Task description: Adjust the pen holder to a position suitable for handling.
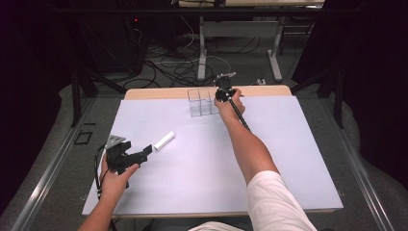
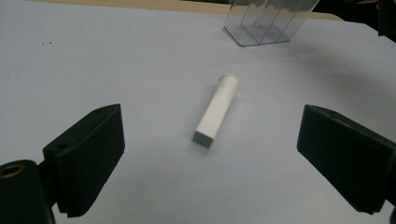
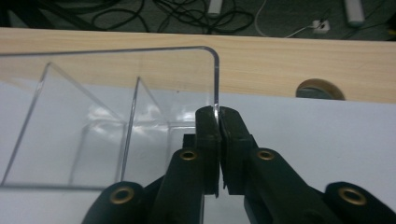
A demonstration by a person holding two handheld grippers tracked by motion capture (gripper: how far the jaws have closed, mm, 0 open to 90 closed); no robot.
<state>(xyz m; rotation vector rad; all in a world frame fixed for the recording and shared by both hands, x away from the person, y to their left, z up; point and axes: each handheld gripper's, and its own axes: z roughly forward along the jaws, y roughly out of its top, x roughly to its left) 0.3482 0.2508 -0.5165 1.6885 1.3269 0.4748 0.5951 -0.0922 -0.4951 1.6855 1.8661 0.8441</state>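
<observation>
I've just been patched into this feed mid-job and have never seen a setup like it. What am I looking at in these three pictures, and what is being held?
No robot arm here: a person at a table holds a hand tool with two black jaws, a pair of tongs, in each hand.

The high view looks down from above the person's side. The other two pictures come from small cameras riding on each tool, looking along its jaws.

On the white sheet covering the table lie a small white plastic tube with a flanged end and a clear plastic organiser with upright dividers.

The left tongs stand wide open, aimed at the tube but apart from it; nothing is held there. The right tongs, reached to the far edge, are shut on the organiser's thin clear side wall.
</observation>
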